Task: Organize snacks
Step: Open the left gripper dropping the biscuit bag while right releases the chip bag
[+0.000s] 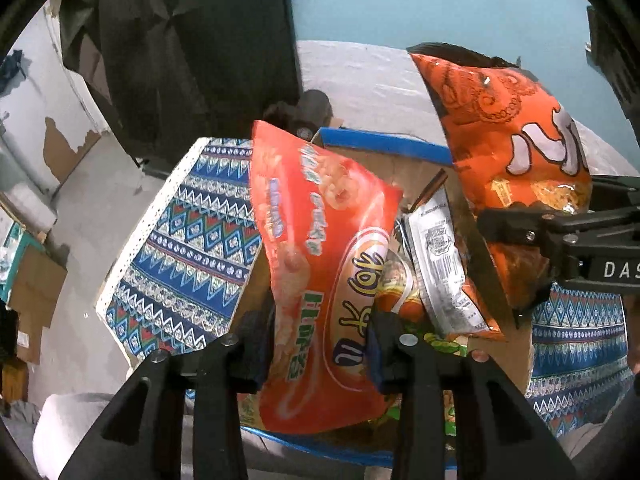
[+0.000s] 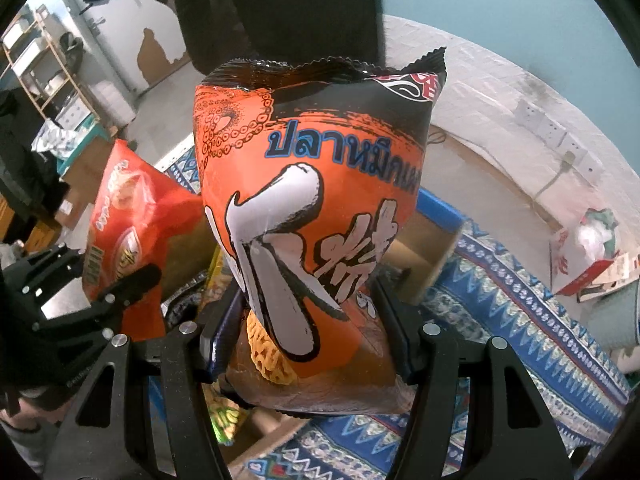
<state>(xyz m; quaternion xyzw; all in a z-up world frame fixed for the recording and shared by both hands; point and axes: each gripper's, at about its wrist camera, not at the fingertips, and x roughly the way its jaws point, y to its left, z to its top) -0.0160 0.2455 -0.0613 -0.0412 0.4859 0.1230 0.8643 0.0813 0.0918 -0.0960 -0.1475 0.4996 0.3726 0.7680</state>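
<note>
L gripper (image 1: 320, 356) has its jaws either side of a red snack bag (image 1: 320, 248), pads right at the bag's sides, over the cardboard box (image 1: 404, 164) w/ blue rim. R gripper (image 2: 308, 344) grips an orange squid-print bag (image 2: 312, 208) upright, jaws about half apart, above the box's right part. Box sits on patterned cloth (image 1: 192, 248); more packets (image 1: 440, 260) inside.

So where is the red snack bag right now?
The red snack bag stands between the left tool's fingers over the cardboard box, left of the orange bag.
</note>
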